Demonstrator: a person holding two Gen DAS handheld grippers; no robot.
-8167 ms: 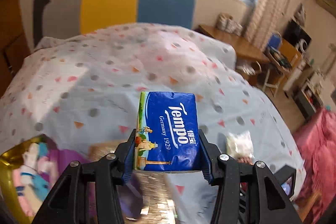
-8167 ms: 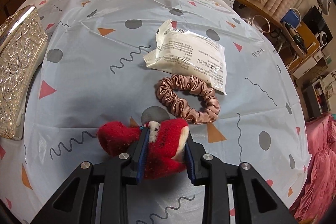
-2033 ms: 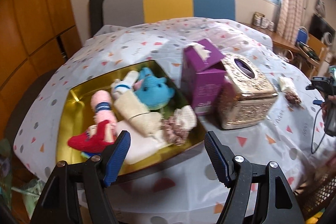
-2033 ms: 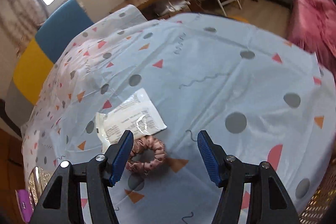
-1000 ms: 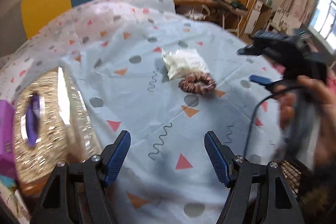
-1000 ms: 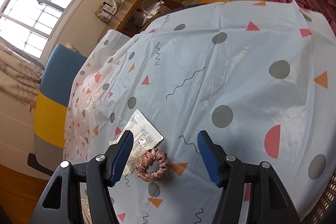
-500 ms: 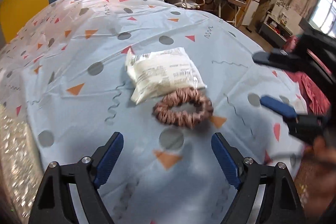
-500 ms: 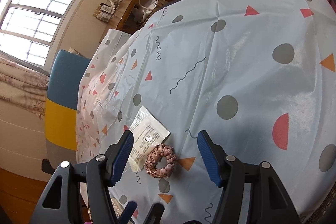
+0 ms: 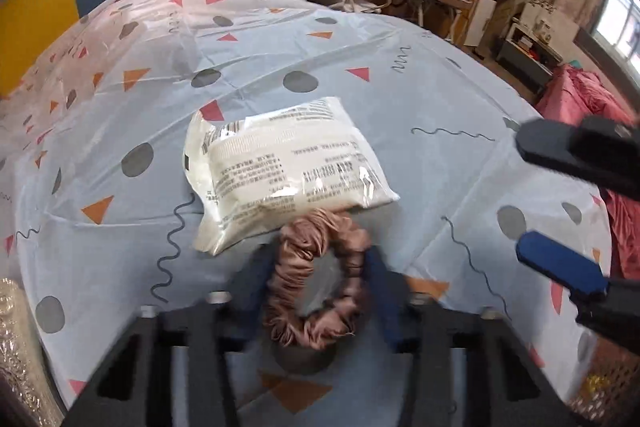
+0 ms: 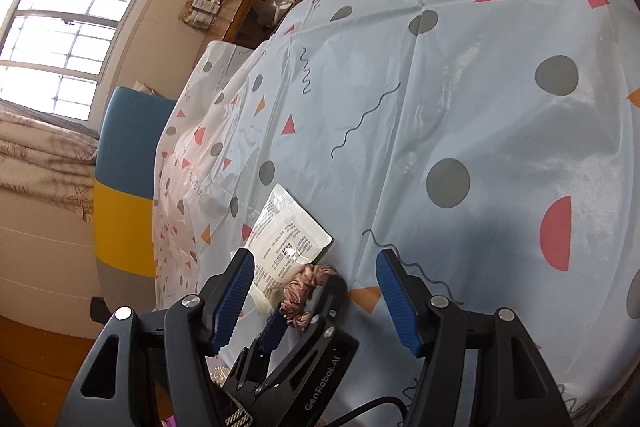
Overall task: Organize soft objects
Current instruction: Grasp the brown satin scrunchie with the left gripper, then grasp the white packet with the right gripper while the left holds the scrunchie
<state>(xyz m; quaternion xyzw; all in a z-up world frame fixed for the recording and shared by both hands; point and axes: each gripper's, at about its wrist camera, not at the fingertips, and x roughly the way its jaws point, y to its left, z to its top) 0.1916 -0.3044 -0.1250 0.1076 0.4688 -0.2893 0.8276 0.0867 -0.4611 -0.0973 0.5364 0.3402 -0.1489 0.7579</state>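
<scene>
Left wrist view, from its left edge: a sliver of an embossed gold box (image 9: 14,359) sits at the lower corner on the tablecloth (image 9: 420,99), a pale blue sheet printed with grey dots, orange and red triangles and dark squiggles. Near the middle lies a white plastic packet (image 9: 288,167) covered in small printed lines and a barcode, too fine to read. Its near edge touches the pink satin scrunchie (image 9: 318,277), which lies on the cloth just below it. The left gripper (image 9: 318,291) has its blue pads on either side of the scrunchie; its jaws have just been closing, and the ring looks squeezed into a tall oval between them, though the pads are blurred. At the right edge the right gripper (image 9: 560,207) hangs over the table edge with its two fingers spread and nothing between them.

Right wrist view, left to right: a window, curtains and a blue-and-yellow chair back (image 10: 128,163) stand beyond the table. The packet (image 10: 286,243) lies on the cloth with the scrunchie (image 10: 306,293) bunched at its near corner, pinched by the left gripper (image 10: 304,307), whose black body reads "GenRobot.AI". The right gripper (image 10: 316,301) frames this with its ribbed blue pads well apart, touching nothing.
</scene>
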